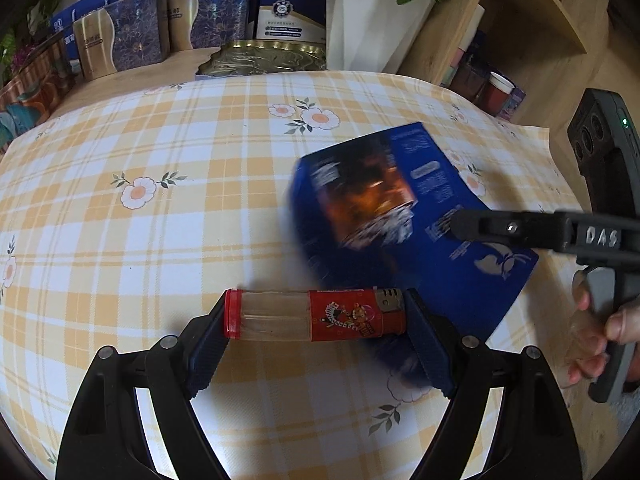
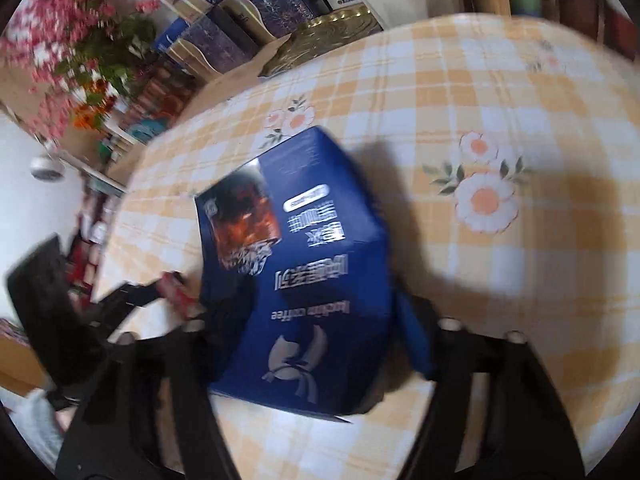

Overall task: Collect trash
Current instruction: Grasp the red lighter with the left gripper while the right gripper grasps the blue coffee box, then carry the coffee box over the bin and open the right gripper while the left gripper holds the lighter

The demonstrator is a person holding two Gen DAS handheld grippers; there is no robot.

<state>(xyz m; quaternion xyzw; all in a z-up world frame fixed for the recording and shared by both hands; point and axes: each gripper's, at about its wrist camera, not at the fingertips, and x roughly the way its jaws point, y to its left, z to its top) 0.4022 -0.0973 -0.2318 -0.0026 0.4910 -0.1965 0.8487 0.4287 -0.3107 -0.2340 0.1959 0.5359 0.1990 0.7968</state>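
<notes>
Right gripper point(image 2: 308, 344) clamps blue box point(image 2: 316, 264) reading "coffee".

Black left tool point(image 1: 316, 336), blue pads point(image 1: 206, 350), silver screws.

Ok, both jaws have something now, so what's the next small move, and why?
Probably lift both clear of the tablecloth together. The left gripper is clamped end to end on the red lighter, and the right gripper grips the blue coffee box, which is tilted and blurred. No bin is visible, so carrying comes after.
</notes>
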